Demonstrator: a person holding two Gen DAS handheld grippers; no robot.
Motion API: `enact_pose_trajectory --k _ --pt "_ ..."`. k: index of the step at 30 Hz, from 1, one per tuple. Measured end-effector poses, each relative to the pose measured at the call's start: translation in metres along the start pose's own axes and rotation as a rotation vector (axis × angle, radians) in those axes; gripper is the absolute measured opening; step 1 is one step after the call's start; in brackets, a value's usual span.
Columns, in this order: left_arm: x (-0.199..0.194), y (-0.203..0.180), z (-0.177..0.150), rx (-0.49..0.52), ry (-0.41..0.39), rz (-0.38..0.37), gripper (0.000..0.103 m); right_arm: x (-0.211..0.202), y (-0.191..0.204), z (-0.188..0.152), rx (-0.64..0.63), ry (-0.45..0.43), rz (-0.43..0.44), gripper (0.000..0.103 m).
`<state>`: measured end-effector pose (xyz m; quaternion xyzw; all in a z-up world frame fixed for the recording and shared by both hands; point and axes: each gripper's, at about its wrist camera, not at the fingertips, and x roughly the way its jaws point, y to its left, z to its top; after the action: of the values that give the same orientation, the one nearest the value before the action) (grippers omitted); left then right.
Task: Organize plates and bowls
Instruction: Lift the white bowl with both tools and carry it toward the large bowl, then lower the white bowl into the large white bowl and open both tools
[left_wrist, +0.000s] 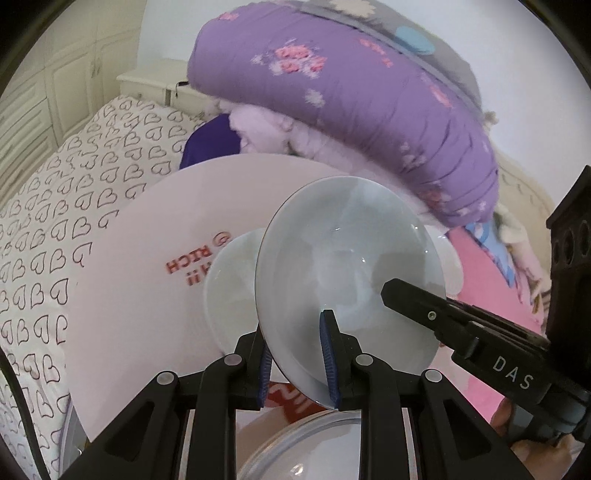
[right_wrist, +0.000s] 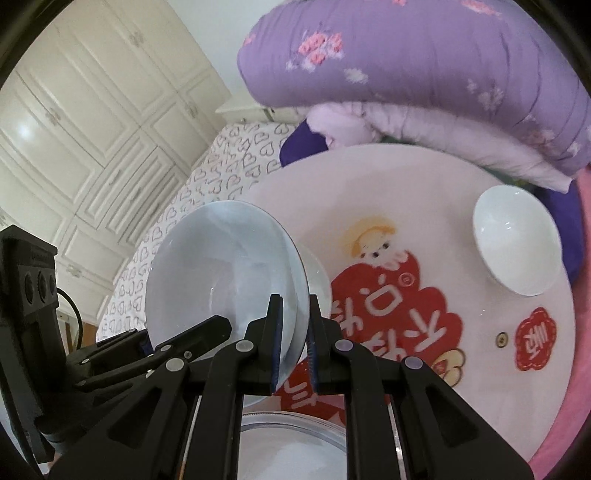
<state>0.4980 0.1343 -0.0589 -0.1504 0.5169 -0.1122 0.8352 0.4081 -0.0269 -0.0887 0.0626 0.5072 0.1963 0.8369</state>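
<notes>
Both tongs hold one tilted plate by its near rim above the round table: the left tongs and, just to their right, the right tongs. A bowl stands on the table's far right. Folded quilts lie beyond the table, and a bed stretches off to its left. A clear dish sits nearest, below the tongs.

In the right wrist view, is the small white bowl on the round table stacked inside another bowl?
No. The white bowl sits alone on the round table, with nothing under or inside it.
</notes>
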Motion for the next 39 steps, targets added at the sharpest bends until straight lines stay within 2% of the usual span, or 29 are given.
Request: enact_pose_trajectory --k 5,15,26,31,34,39 --pt "0.011 -0.002 0.006 0.018 0.031 0.03 0.021 0.011 0.004 -0.002 -0.008 0.034 -0.003 0.012" --pt "0.057 -0.011 0.029 0.066 0.086 0.082 0.021 0.029 0.0 -0.002 -0.001 0.088 -0.01 0.011" --pt "0.072 -0.008 0.03 0.092 0.099 0.101 0.023 0.046 -0.006 0.001 0.012 0.133 -0.002 0.012" --pt "0.072 -0.002 0.033 0.073 0.119 0.067 0.032 0.048 -0.009 0.002 0.023 0.143 0.006 0.013" --pt "0.072 0.0 0.038 0.056 0.128 0.045 0.044 0.049 -0.008 0.003 0.026 0.147 0.011 0.014" --pt "0.073 0.006 0.045 0.012 0.162 0.017 0.051 0.048 -0.009 0.006 0.037 0.143 0.017 0.014"
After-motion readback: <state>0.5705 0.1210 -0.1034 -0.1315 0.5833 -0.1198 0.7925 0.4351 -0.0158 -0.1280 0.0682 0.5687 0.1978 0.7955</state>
